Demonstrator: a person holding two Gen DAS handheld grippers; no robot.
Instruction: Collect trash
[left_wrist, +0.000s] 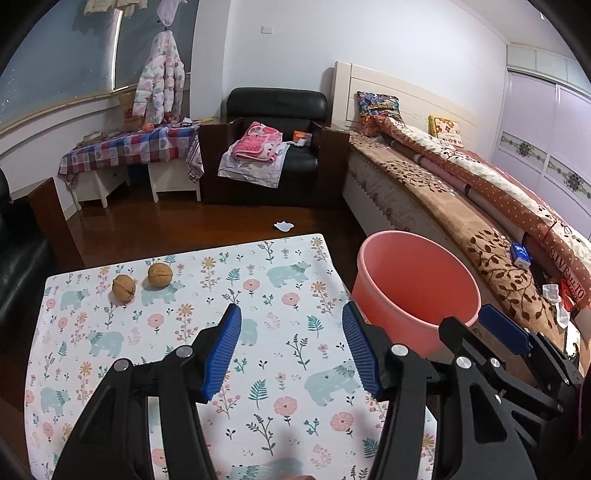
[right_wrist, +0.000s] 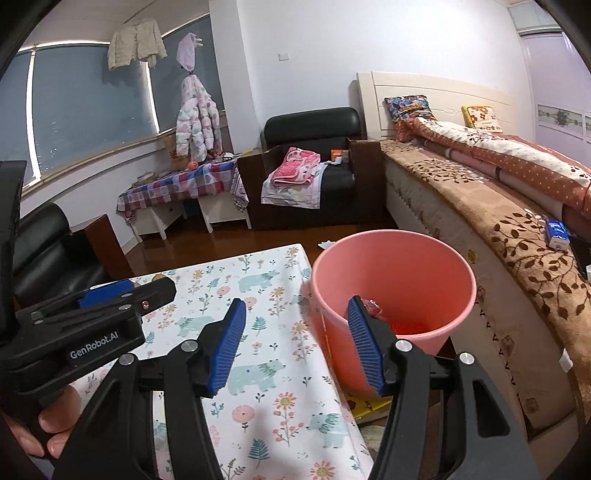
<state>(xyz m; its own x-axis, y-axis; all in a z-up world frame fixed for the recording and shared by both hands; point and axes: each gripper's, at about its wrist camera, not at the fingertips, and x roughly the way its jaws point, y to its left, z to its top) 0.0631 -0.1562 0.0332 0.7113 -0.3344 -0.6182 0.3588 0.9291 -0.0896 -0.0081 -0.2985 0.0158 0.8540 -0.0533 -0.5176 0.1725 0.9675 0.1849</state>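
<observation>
The left gripper (left_wrist: 291, 347) hangs over the floral tablecloth (left_wrist: 258, 369) with its blue pads spread wide and nothing between them. In its own view the right gripper (right_wrist: 297, 345) is likewise wide apart and empty, its right finger (right_wrist: 364, 347) crossing the near rim of the pink bucket (right_wrist: 391, 266). The bucket stands off the table's right edge, at about two o'clock from the left gripper. Something red (right_wrist: 373, 308) lies inside it, too hidden by the finger to identify. Two walnuts (left_wrist: 142, 282) sit close together near the far left corner of the cloth, at roughly eleven o'clock. On the wooden floor beyond the table, at twelve o'clock, lies a small white scrap (left_wrist: 283, 225).
</observation>
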